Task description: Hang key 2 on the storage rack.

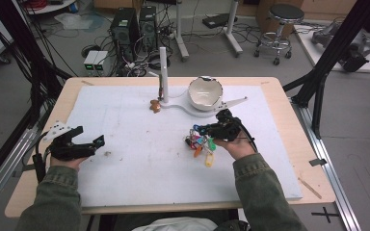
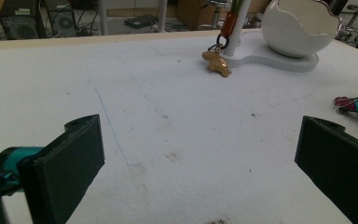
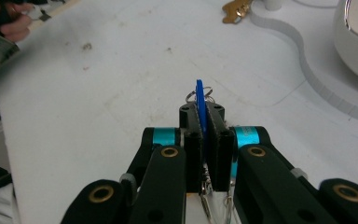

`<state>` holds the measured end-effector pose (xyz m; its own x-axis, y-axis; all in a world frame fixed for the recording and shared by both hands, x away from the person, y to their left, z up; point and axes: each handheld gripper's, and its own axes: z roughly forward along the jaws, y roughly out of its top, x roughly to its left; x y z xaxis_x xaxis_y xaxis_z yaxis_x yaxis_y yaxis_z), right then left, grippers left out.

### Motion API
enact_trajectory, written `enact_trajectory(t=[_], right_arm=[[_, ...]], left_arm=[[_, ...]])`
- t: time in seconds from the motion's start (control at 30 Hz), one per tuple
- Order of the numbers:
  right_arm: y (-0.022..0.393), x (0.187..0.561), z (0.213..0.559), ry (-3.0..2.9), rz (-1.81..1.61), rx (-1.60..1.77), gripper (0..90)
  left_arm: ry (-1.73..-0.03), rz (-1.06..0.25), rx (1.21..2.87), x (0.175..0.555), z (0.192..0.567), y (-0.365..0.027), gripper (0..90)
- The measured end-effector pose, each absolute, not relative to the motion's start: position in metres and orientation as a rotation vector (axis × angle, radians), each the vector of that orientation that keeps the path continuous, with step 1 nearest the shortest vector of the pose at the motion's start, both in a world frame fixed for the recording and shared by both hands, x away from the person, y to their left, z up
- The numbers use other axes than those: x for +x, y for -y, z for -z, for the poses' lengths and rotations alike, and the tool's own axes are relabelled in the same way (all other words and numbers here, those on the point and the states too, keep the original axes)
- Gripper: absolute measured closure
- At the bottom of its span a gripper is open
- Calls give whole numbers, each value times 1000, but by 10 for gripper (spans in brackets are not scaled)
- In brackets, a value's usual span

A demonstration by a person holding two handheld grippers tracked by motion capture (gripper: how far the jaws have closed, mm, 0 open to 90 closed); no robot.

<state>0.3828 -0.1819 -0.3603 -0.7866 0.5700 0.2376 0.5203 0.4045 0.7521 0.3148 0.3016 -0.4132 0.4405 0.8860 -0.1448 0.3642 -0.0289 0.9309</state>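
keys (image 1: 200,143) hang in a bunch from our right gripper (image 1: 200,130), held just above the white mat (image 1: 139,168), right of its middle and nearer the far edge than the near one. the bunch carries coloured tags: we make out pink, green, orange and yellow ones dangling below the jaws. in the right gripper view the jaws stand narrow, pressed together on a blue tag (image 3: 200,109) that sticks up between the pads, with a metal ring (image 3: 198,94) just beyond it. more rings trail down under the jaws there.

our left gripper (image 1: 89,144) sits near the left edge of the mat, well apart from the keys, and its jaws stand wide with nothing between them. in the left gripper view we look across bare mat between the two black jaws, and the keys (image 2: 356,103) lie at the right edge of that view.

at the far edge of the mat, right of the middle, a white bowl (image 1: 204,92) with a jagged rim rests on a flat white stand (image 1: 231,103). a white post (image 1: 163,74) rises from the left end of that stand. a brown charm (image 1: 155,106) hangs from the post and lies on the mat just beside it. the mat lies on a wooden bench (image 1: 289,110).
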Motion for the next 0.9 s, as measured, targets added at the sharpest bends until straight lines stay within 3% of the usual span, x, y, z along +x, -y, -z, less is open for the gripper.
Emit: enact_trajectory(t=[0.9], right_arm=[[179, 389, 311, -2505, -1562, 960, 873]], left_arm=[[-1116, -601, 1607, 315, 413, -301, 17]])
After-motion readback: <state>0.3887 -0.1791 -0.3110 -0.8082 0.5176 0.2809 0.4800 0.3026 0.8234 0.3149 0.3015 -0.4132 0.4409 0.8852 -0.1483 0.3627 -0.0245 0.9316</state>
